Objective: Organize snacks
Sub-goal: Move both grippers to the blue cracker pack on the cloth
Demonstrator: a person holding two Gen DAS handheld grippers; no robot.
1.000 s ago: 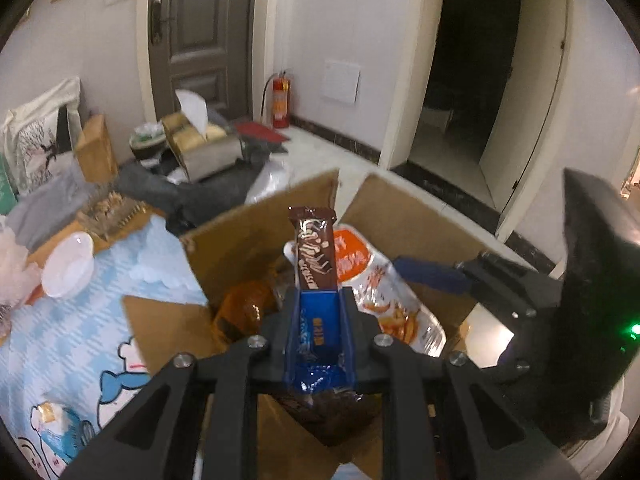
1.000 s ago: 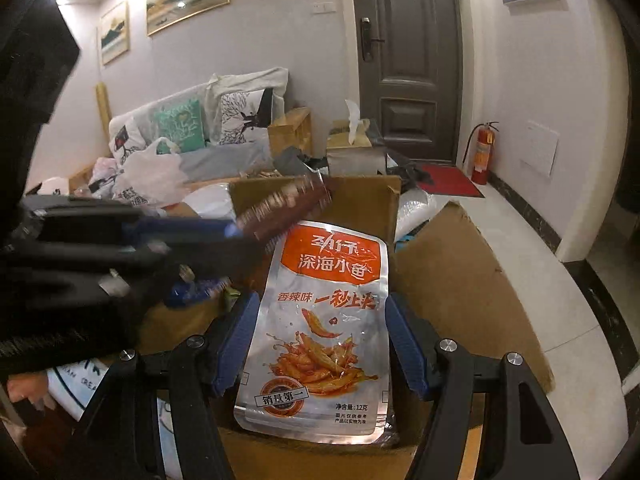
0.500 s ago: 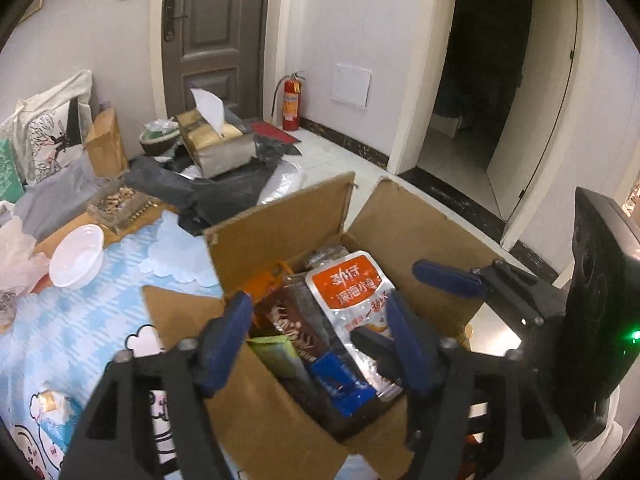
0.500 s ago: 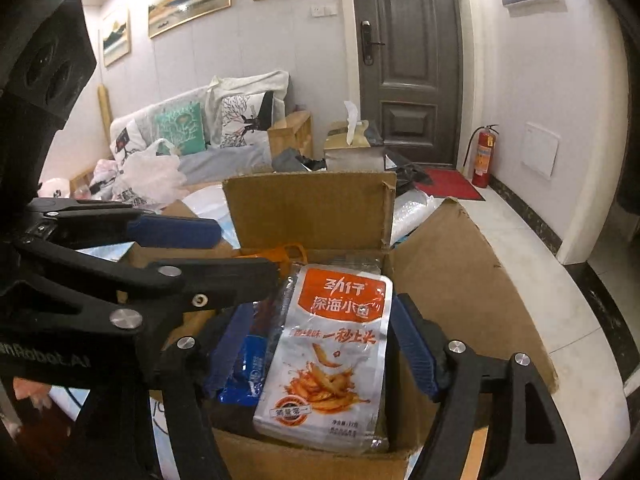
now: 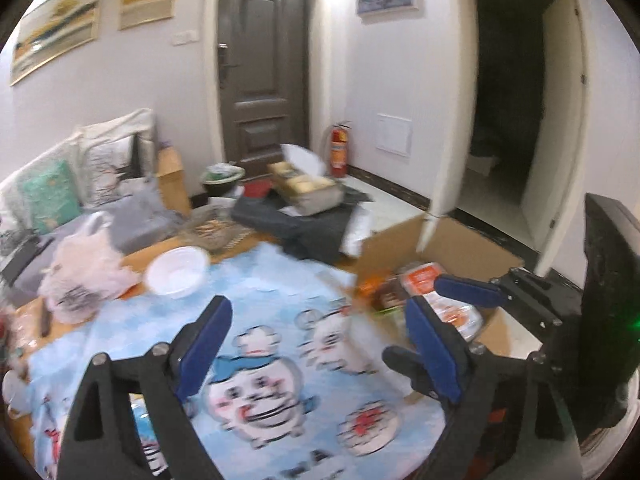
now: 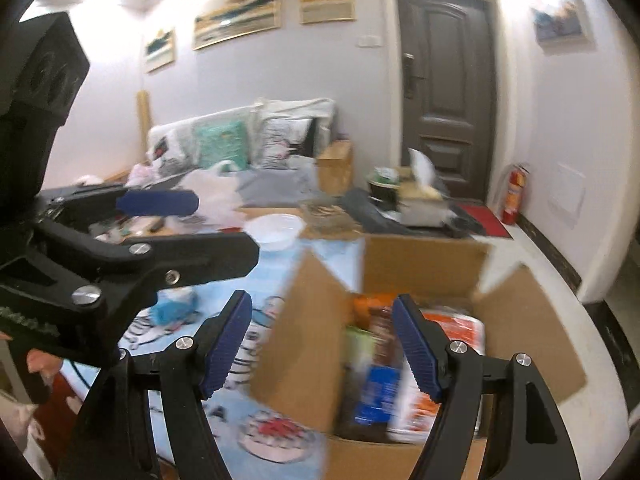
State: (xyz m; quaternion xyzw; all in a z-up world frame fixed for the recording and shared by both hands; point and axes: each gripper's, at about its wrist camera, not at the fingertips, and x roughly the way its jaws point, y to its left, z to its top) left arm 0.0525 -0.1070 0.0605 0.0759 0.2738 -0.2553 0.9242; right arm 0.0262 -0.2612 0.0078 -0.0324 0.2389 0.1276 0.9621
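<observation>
While several packets already lie inside the cardboard box — an orange-and-white fish-snack pouch, a blue-labelled packet, a dark brown wrapper and a green packet among them — the packing step appears well advanced, though how many snacks remain outside cannot be determined from these views. The box stands with its flaps up at the edge of the blue cartoon-print tablecloth, to the right in the left wrist view. On the cloth, one small blue-green item lies near the box; motion blur prevents identifying it as a snack. A white bowl and a pale plastic bag sit farther back and are judged not to be part of the task. Left gripper: fingers spread wide and empty, held above the tablecloth and pointing away from the box towards the room. Right gripper: fingers likewise spread and empty, positioned over the near-left wall of the box, one blue pad outside the box and the other above its contents. Neither tool touches any packet. The next action is judged to be a search of the table for remaining items — the left tool is already oriented that way.
</observation>
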